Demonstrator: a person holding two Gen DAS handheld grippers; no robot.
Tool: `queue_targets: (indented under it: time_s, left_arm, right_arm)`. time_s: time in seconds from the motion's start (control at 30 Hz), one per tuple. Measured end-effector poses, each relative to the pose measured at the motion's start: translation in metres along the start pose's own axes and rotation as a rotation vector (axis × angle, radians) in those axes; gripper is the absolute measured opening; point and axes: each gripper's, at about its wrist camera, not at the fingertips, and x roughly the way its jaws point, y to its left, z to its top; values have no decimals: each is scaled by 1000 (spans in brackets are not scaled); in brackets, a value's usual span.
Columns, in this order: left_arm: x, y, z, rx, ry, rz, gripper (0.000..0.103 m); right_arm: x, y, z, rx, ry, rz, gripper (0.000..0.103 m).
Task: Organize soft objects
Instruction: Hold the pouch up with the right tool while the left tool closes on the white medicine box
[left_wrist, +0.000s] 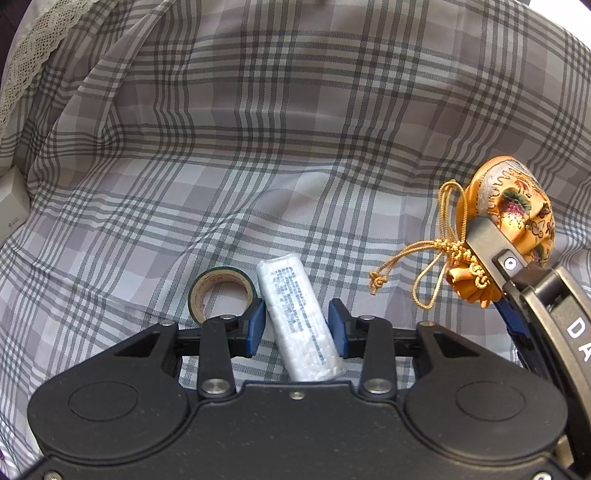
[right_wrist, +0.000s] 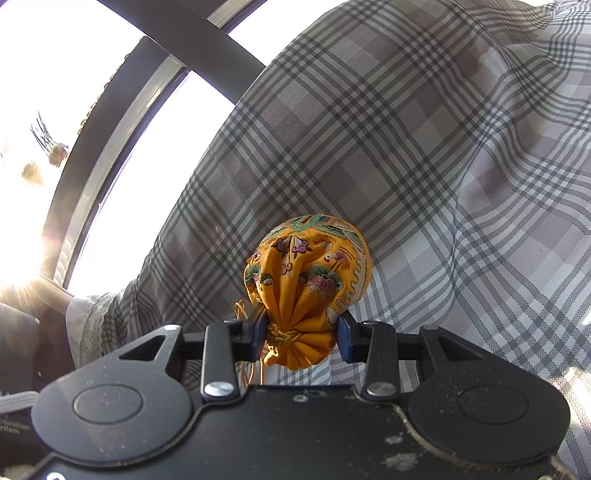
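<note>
My right gripper (right_wrist: 301, 334) is shut on the gathered neck of an orange embroidered drawstring pouch (right_wrist: 308, 273) and holds it over the plaid cloth. The pouch (left_wrist: 513, 206) and that gripper (left_wrist: 491, 273) also show at the right of the left wrist view, with gold cords hanging down. My left gripper (left_wrist: 297, 326) is open, its blue pads on either side of a white plastic-wrapped pack (left_wrist: 297, 321) lying on the cloth. The left pad may touch the pack; the right one is apart from it.
A roll of tape (left_wrist: 221, 291) lies just left of the white pack, against my left finger. The grey plaid cloth (left_wrist: 258, 147) covers the whole surface, with a lace edge (left_wrist: 29, 62) at the far left. A bright window and dark frame (right_wrist: 122, 122) stand behind.
</note>
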Motion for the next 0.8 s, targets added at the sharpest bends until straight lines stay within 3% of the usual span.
queue_targets:
  time_s: [0.37, 0.57, 0.63, 0.8]
  left_arm:
    - [-35, 9, -10, 18, -69, -43, 25]
    - [-37, 6, -13, 52, -59, -47, 25]
    - [-33, 1, -13, 60, -71, -45, 34]
    - [-29, -12, -10, 72, -61, -68, 35]
  right_arm:
    - [2, 2, 0, -15, 3, -10, 37]
    - [3, 5, 0, -32, 2, -24, 37]
    - [4, 4, 0, -33, 2, -24, 37]
    - [4, 5, 0, -36, 9, -18, 37]
